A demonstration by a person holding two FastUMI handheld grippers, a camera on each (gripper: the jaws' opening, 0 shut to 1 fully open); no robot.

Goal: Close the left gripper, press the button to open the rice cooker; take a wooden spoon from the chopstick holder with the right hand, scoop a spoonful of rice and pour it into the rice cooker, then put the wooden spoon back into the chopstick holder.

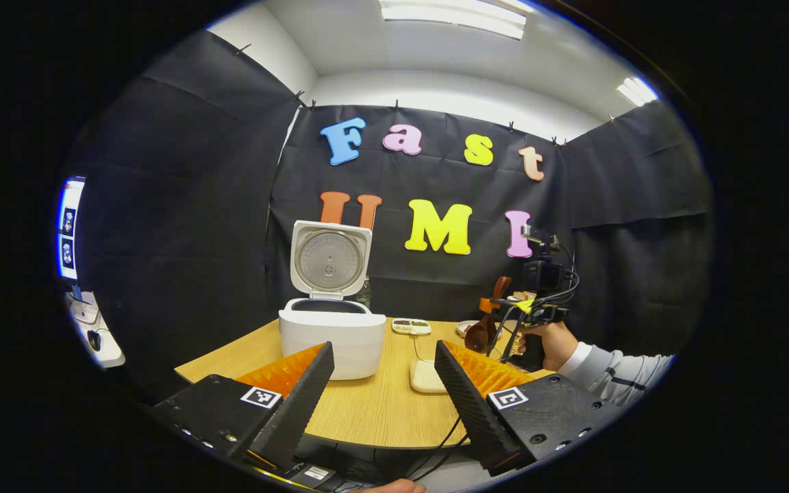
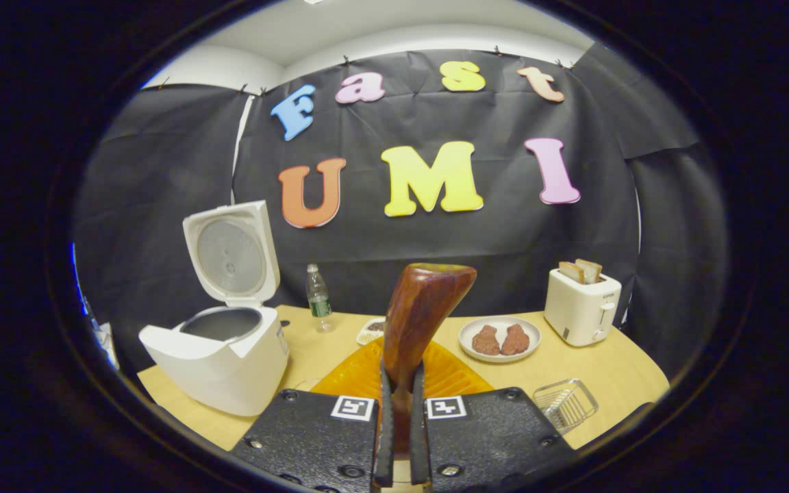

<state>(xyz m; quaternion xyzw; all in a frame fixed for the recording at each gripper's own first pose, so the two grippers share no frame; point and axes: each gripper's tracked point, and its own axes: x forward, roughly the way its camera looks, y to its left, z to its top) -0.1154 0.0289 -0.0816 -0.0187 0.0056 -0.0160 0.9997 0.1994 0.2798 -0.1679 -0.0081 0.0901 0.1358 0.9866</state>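
Observation:
The white rice cooker (image 1: 333, 339) stands on the wooden table (image 1: 367, 411) with its lid (image 1: 330, 257) up. My left gripper (image 1: 384, 359) is open and holds nothing, a short way in front of the cooker. In the left gripper view, to the right, a hand (image 1: 550, 344) holds my right gripper (image 1: 492, 308) with the wooden spoon (image 1: 481, 334) in it. In the right gripper view my right gripper (image 2: 399, 383) is shut on the wooden spoon (image 2: 425, 308), whose bowl points forward and up. The open rice cooker (image 2: 220, 359) lies to its left, inner pot showing.
A water bottle (image 2: 318, 298), a small divided dish (image 2: 371, 331), a plate with two brown pieces (image 2: 499, 339), a white toaster (image 2: 581, 305) with bread and a wire basket (image 2: 566, 404) stand on the table (image 2: 614, 373). A white pad (image 1: 425, 376) lies near my left gripper.

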